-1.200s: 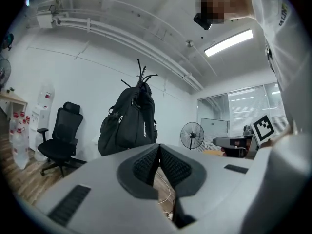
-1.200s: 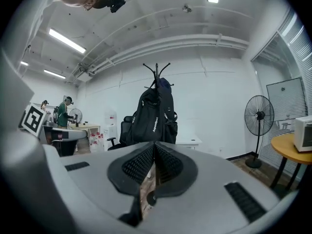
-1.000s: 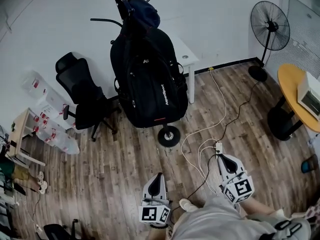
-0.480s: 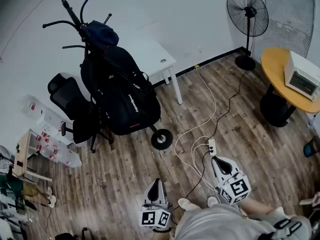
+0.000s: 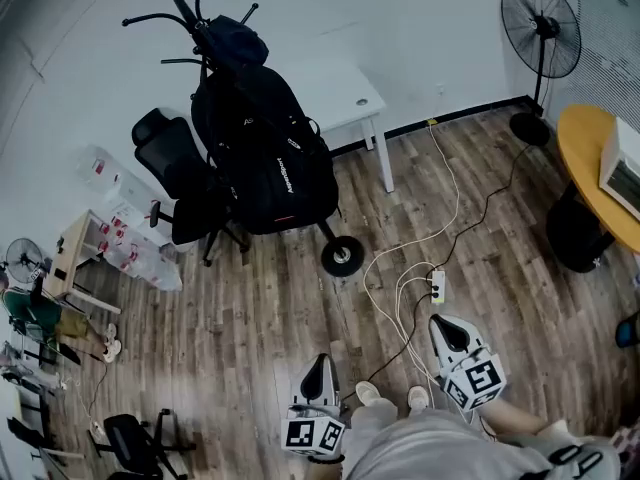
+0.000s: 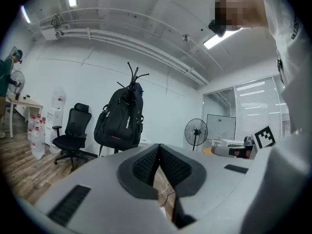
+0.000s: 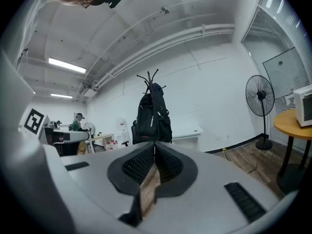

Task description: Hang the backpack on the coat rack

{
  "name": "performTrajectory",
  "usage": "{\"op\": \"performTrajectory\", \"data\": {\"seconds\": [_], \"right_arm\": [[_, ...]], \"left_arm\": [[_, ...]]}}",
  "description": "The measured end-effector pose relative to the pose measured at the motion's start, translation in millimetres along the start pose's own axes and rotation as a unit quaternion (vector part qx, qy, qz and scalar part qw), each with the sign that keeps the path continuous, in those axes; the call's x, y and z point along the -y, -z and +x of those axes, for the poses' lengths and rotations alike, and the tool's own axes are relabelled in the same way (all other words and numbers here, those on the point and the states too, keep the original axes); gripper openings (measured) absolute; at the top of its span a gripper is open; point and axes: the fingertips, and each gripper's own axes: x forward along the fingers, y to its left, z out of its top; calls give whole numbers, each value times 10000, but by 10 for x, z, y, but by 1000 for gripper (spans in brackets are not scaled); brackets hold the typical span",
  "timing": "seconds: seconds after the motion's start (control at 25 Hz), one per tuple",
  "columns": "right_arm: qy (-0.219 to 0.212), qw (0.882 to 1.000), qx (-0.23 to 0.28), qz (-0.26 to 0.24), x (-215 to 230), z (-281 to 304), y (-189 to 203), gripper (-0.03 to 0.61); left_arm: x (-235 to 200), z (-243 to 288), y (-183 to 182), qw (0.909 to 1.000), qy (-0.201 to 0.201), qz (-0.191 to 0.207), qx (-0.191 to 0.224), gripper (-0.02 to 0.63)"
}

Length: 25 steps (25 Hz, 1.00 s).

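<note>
1. In the upper left of the head view, the backpack (image 5: 265, 158) is seen hanging from the coat rack (image 5: 190, 13), beside an office chair (image 5: 180, 183); the hanging is judged done.
2. At bottom centre, the left gripper (image 5: 320, 366) is held closed, with nothing between its jaws.
3. At lower right, the right gripper (image 5: 447, 326) is likewise closed and empty, well apart from the backpack; no step is judged left.

I'm looking at an office: a swivel chair (image 5: 185, 183), a white desk (image 5: 350, 98) by the wall, a coat rack (image 5: 180, 0), a fan (image 5: 541, 40), ceiling strip lights (image 7: 67, 65), window blinds (image 6: 253, 106), and a plank floor (image 5: 250, 318).
</note>
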Motion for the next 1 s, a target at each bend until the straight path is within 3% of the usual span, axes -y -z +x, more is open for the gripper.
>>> {"op": "performTrajectory", "data": {"seconds": [0.4, 0.6, 1.0], "right_arm": [[-542, 9984, 112, 143, -372, 56, -72, 18], [-547, 9983, -29, 185, -556, 77, -33, 17], [-428, 9988, -30, -246, -992, 235, -168, 14]], "left_arm": [[-2, -233, -201, 9980, -219, 584, 83, 8], [-240, -364, -107, 9983, -289, 495, 60, 8], [-673, -678, -204, 9985, -302, 330, 325, 8]]}}
